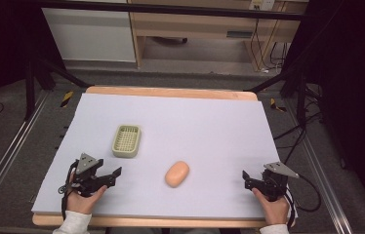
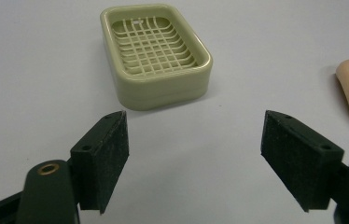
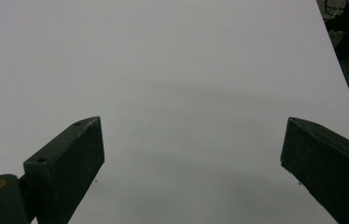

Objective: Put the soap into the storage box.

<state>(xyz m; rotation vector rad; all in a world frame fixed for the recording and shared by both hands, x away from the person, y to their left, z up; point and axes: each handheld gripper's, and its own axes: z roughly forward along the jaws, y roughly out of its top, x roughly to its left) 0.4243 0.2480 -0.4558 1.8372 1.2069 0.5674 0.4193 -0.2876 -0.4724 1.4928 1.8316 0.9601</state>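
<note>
A soap bar point(image 1: 177, 174) lay lower centre, tilted toward upper right, between both grippers' spread fingers point(image 2: 105, 158), beside a soap dish point(image 1: 126, 141).

One pale green plastic soap dish with a grid insert point(image 1: 126, 141), one peach oval soap bar point(image 1: 177, 174), two black tools.

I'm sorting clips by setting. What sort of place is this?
Probably a lab recording station, not a home: a table under a plain white sheet, dark frame bars overhead, loose cables behind, and staged props, a soap dish and soap.
</note>
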